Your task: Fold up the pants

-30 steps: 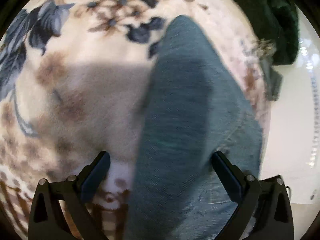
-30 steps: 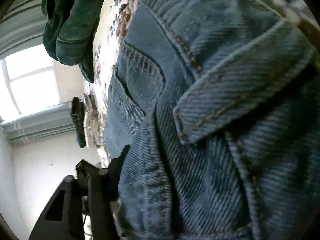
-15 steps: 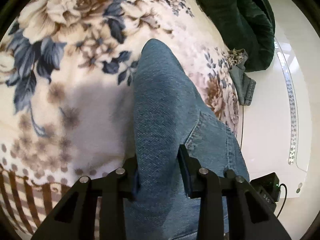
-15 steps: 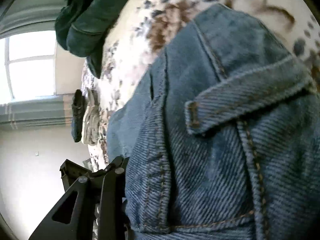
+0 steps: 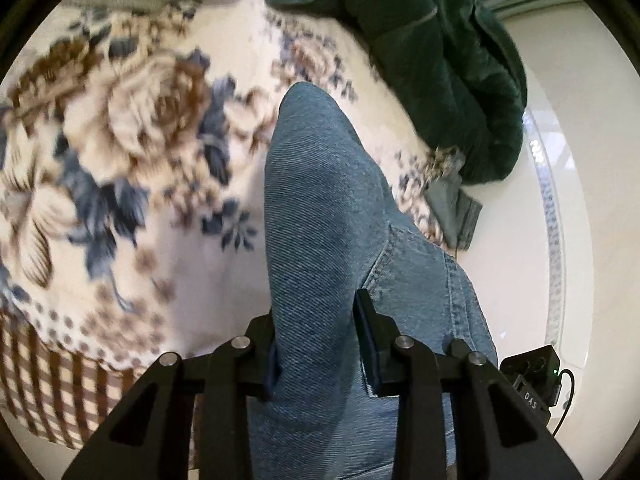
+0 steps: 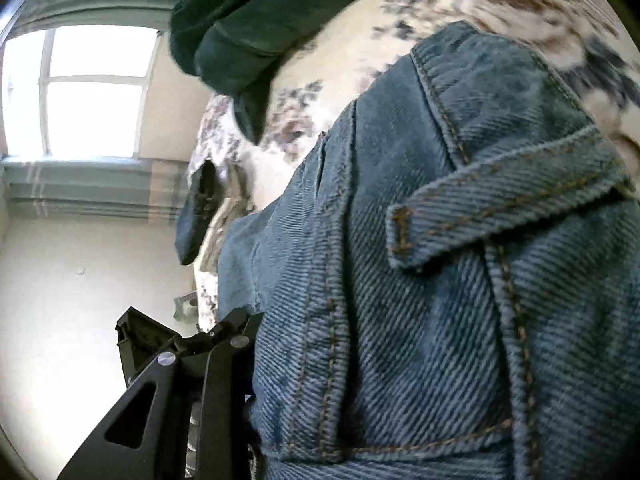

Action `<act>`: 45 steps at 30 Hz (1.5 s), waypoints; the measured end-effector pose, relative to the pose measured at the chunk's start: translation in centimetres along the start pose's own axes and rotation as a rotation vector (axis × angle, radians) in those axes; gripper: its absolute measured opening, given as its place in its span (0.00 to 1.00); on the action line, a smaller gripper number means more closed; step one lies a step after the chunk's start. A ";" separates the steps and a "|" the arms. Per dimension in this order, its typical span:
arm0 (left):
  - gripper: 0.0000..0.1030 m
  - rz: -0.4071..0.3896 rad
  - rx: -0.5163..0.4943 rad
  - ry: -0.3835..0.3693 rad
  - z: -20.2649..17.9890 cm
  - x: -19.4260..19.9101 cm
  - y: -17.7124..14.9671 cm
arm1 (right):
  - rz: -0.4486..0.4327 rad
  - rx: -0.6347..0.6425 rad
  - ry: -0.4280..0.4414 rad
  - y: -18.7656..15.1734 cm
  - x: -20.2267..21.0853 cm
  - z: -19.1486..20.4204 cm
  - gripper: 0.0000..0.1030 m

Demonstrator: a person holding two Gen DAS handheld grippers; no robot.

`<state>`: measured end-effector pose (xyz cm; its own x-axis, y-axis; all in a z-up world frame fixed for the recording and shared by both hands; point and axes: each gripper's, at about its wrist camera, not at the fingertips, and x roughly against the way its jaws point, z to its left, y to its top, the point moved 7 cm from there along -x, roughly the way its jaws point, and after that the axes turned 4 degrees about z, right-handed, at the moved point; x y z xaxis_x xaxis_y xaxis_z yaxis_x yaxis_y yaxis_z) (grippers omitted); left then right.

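The blue jeans (image 5: 320,208) are lifted off the bed, draped as a long ridge of denim that runs away from the left gripper (image 5: 316,340) over the floral blanket (image 5: 132,132). That gripper pinches a bunched section of the leg fabric, its two pads pressed against either side of the cloth.

In the right wrist view the denim fills most of the frame, so close that a belt loop (image 6: 500,208) and the orange stitching of the waistband stand out. Only one finger of the right gripper (image 6: 224,364) shows, lying against the edge of the fabric; the other is hidden behind the jeans. It seems to be gripping the waistband, but whether it is truly clamped cannot be told from this view.

A dark green garment (image 5: 440,52) lies bunched near the far edge of the bed, well apart from the jeans, and a small grey piece of cloth (image 5: 456,208) hangs at the bed's edge beside it.

As for progress, the fold looks barely begun. The pants appear held up at two places, waist and leg, with no flat, stacked layers visible anywhere on the blanket. What likely remains is nearly everything: laying the legs together, bringing one end over the other, and setting the bundle down smooth.
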<state>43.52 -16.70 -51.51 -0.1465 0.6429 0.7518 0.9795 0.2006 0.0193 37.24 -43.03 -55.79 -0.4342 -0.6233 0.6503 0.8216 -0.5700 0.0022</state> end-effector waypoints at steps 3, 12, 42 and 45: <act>0.27 -0.036 -0.001 -0.008 -0.1 2.9 2.7 | -0.001 0.033 0.018 1.0 -0.7 3.4 0.32; 0.27 -0.150 -0.018 -0.023 3.2 10.1 16.7 | -0.030 0.124 0.080 5.3 -9.0 16.1 0.32; 0.41 -0.193 -0.037 0.098 27.1 19.7 49.9 | 0.091 0.126 -0.026 14.3 -46.5 34.2 0.53; 0.44 -0.198 -0.060 0.150 26.7 19.8 49.4 | 0.090 0.109 -0.050 14.3 -44.7 33.3 0.53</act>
<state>85.33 25.74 -53.27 -0.3187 0.4774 0.8189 0.9408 0.2644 0.2120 80.67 -5.49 -59.51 -0.3403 -0.6402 0.6887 0.8927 -0.4500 0.0229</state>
